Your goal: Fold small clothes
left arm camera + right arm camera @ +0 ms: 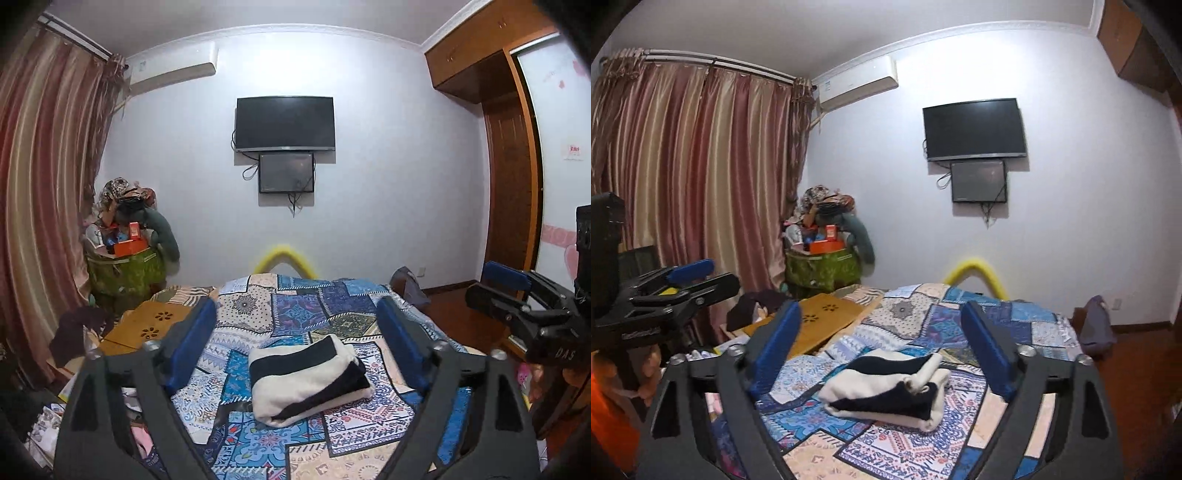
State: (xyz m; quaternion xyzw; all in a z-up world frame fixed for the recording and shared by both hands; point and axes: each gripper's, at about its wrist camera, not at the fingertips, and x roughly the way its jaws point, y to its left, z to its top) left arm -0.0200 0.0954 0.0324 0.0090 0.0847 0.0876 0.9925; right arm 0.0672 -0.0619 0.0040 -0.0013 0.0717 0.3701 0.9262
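Folded garment (308, 380), a black-and-cream striped piece, lay as a thick bundle on the patchwork bedspread (295, 310) of the bed, roughly in the middle of the cover and touched by neither tool. From the right wrist view the same bundle (890, 391) showed its layered edges, cream outside and black within.

Left tongs (297, 343) were held above the bed with their blue pads spread wide, one on each side of the bundle and clear of it, gripping nothing. Right tongs (882, 347) were likewise spread wide and empty, framing the bundle from a little further right. Each tool appeared at the edge of the other's view, raised off the bed.

Beside the bed's left edge sat a wooden board (147, 325) with flower-shaped cut-outs, and a dark cloth (77, 332) lay near it. Behind stood a green bag (125, 273) heaped with things, next to striped curtains (48, 184). A dark television (285, 123) hung on the far wall with a smaller screen (286, 172) just below.
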